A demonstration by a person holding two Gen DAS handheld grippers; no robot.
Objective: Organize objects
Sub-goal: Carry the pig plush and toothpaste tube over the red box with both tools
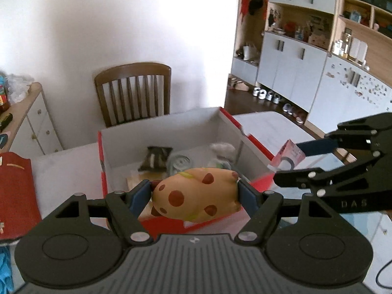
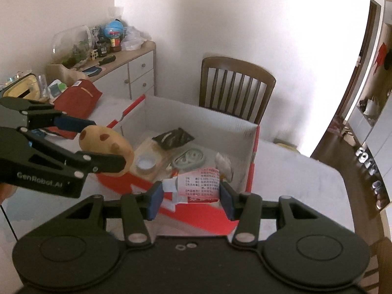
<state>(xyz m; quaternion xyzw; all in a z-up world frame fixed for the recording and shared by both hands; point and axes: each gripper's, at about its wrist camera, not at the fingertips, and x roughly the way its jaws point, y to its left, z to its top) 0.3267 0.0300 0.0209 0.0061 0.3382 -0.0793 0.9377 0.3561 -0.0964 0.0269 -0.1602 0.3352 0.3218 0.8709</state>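
Both grippers carry items above the box [image 1: 171,127].
Your left gripper [image 1: 193,193] pinches the spotted toy [image 1: 196,196], right gripper [image 2: 191,196] the packet [image 2: 198,183]; lower both inside, then release.

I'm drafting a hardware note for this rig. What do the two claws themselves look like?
Both match: the left claw and right claw have matte black linkage arms with silver pivot pins, blue finger pads, round black discs either side of a ribbed grey base. White lettering marks the sides: "DAS" on the right, "GenRobot.AI" on the left.
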